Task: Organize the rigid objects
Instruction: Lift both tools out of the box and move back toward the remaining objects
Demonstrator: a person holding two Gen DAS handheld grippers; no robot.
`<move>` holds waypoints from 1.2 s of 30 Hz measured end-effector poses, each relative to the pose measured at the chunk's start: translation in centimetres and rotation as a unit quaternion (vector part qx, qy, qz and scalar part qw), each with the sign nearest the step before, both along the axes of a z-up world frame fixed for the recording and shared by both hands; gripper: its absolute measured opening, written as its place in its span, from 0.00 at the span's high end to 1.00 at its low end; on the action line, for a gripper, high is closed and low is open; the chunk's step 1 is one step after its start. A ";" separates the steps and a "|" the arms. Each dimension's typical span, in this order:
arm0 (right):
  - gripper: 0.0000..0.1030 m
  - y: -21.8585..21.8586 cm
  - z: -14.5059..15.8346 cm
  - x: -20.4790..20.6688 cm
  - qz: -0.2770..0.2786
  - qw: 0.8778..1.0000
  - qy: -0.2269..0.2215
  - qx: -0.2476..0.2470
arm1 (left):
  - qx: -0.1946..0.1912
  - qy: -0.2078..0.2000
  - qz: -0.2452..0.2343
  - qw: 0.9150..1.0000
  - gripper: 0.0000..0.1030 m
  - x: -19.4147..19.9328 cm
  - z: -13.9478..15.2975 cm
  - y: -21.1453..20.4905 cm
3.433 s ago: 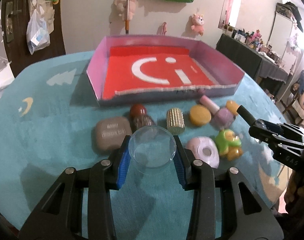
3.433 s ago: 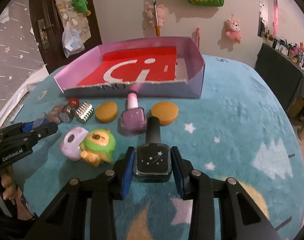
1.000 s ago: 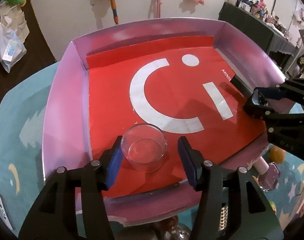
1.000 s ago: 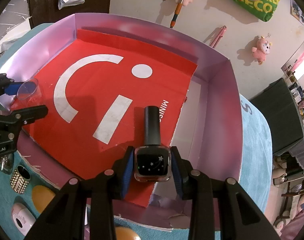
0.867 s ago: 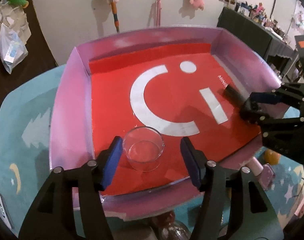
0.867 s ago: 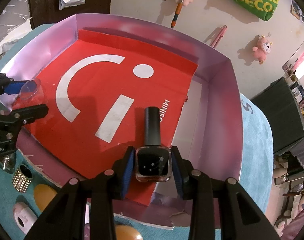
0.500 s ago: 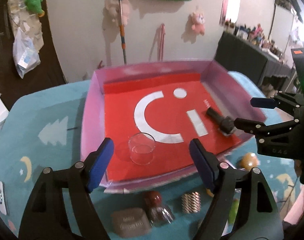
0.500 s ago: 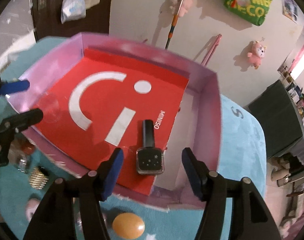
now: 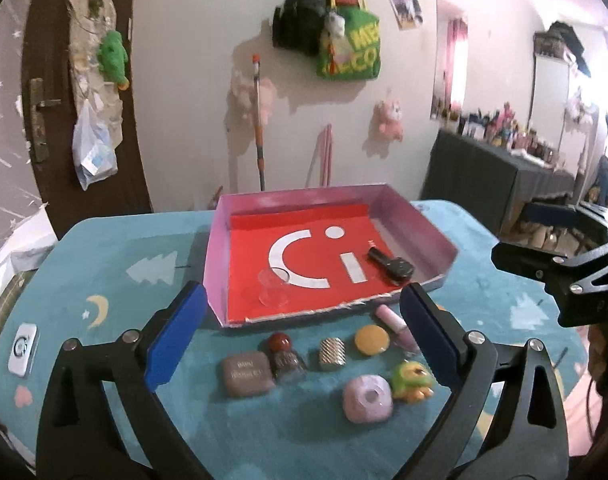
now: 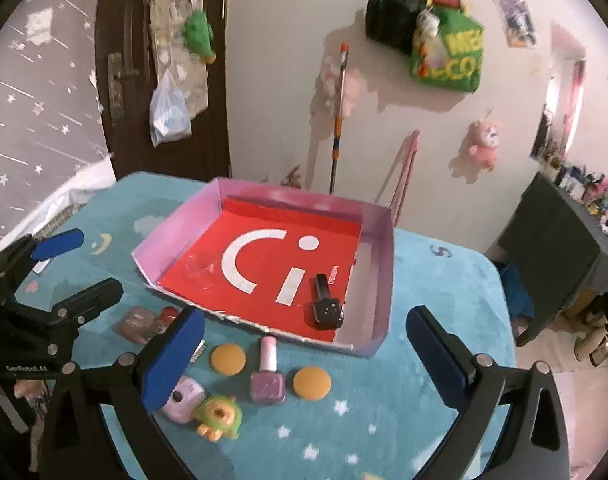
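Note:
A pink-walled box [image 9: 217,248] with a red floor sits on the teal table; it also shows in the right wrist view [image 10: 384,240]. Inside stand a clear glass cup [image 9: 273,288] and lies a black nail polish bottle [image 9: 392,266], also in the right wrist view [image 10: 326,306]. My left gripper [image 9: 299,332] is open and empty, raised above the loose items in front of the box. My right gripper [image 10: 304,360] is open and empty, also back from the box. In front lie a pink polish bottle [image 10: 267,376], two orange discs [image 10: 227,358], a green toy [image 10: 217,420] and a brown case [image 9: 247,372].
A red-capped bottle [image 9: 283,354], a ribbed gold cap [image 9: 332,354] and a pink round case [image 9: 368,398] also lie in front of the box. A small white device [image 9: 21,348] sits near the table's left edge. A dark sideboard [image 10: 556,232] stands right.
Both grippers opened, leaving the cup and the black bottle in the box, then pulled back and up away from it.

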State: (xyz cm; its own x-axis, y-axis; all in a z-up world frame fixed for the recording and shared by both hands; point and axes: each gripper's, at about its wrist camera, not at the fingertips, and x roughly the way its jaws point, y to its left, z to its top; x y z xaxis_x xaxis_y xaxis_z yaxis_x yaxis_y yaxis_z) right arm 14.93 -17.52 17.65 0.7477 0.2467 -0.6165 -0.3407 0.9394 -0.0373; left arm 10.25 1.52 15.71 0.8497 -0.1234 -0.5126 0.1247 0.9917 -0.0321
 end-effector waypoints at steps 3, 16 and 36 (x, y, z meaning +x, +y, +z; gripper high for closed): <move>0.00 -0.5 -0.1 -2.7 -0.012 1.000 -0.017 0.010 | -0.024 -0.009 -0.002 1.000 0.03 -2.4 -0.6 0.1; 0.00 -1.7 -7.7 -8.6 -0.043 0.998 -0.017 0.049 | -0.029 0.000 0.022 0.999 0.03 -6.0 -7.0 -0.6; 0.00 -2.3 -14.7 -8.2 -0.082 0.994 0.041 0.054 | -0.038 0.071 0.023 0.996 0.03 -4.8 -12.7 -1.1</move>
State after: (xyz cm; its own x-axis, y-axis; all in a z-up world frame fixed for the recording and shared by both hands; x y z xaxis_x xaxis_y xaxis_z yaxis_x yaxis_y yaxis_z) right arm 6.69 -19.78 2.96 0.7311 0.1929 -0.6544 -0.1799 0.9798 0.0878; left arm 5.44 0.43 2.97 0.7743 -0.1293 -0.6195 0.0688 0.9903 -0.1207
